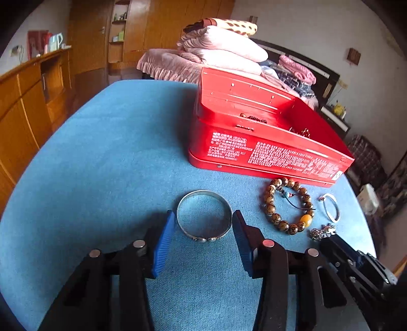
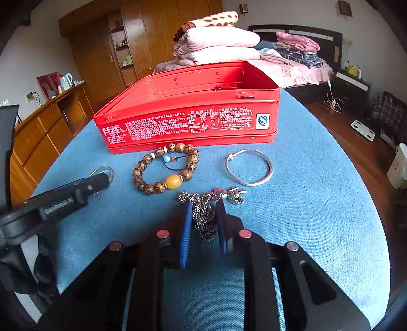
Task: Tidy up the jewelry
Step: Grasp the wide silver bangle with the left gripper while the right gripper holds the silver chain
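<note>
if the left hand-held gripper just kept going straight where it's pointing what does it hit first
The wide silver bangle, already lying between the open fingers of the left hand-held gripper. Beyond it is bare blue cloth, then probably the red tin, though depth is unclear.

Bedroom, daylight. White walls (image 2: 292, 15); wooden wardrobe (image 2: 152, 33); low sideboard (image 2: 51, 122) with kettle (image 2: 66, 81); bed (image 2: 300, 68) stacked with folded bedding (image 2: 218, 45); dark wood floor (image 2: 356, 142).
</note>
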Tool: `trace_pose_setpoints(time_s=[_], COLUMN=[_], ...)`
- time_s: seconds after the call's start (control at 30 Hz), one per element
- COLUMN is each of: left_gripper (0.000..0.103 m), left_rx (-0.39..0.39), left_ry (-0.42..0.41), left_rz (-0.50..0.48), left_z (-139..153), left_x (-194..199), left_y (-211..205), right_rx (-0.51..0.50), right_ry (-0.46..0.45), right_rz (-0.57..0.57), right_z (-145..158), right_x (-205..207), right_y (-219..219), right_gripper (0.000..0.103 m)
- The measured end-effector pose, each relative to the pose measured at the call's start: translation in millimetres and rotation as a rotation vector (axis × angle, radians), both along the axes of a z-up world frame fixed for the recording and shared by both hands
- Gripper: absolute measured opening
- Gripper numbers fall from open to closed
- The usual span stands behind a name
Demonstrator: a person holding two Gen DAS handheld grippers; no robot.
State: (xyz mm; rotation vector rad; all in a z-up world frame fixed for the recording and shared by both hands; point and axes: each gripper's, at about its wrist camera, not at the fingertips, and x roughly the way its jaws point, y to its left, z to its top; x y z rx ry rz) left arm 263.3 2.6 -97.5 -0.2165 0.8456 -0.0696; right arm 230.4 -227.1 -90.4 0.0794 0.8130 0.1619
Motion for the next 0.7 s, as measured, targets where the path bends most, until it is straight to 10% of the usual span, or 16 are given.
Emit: trace_pose_setpoints(time_s=[0.47,0.7], left_gripper=[0.07,0.048], left_rx=[0.123,0.106], left_ry=[0.035,0.03], left_rz=[-0.029,-0.005], left_z=[-3,0], left_x=[7,17], left_y=[-23,-16], right_rx=[0.011,0.015], right_ry=[-0.001,-0.002], right_rz=[0.003,0.002], right_z=[0,0], right_x=[1,1], right_y=[-1,-3], right_gripper=[0.018,0.018])
